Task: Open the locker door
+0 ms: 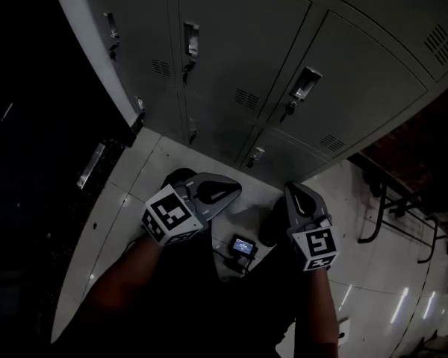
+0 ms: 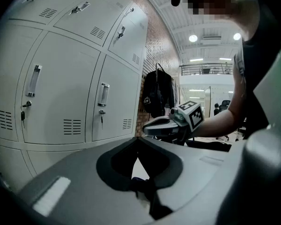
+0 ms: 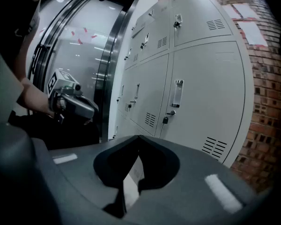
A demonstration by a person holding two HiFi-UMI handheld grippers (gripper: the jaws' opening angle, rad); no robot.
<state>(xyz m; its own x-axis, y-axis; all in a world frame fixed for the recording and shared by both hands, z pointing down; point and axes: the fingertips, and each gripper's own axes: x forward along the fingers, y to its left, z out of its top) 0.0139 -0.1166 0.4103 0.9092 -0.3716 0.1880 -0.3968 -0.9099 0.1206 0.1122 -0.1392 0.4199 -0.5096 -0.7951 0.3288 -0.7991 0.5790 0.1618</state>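
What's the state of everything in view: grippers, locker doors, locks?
left gripper: shut, nothing between the jaws.
right gripper: shut, nothing between the jaws.
locker doors: all in view closed.
key: in its lock, hanging down.
black bag: hanging beside the lockers.

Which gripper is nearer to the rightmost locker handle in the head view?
Right. The right gripper hangs nearly straight in front of the rightmost locker handle, not touching it; the left gripper is farther, off to the handle's left.
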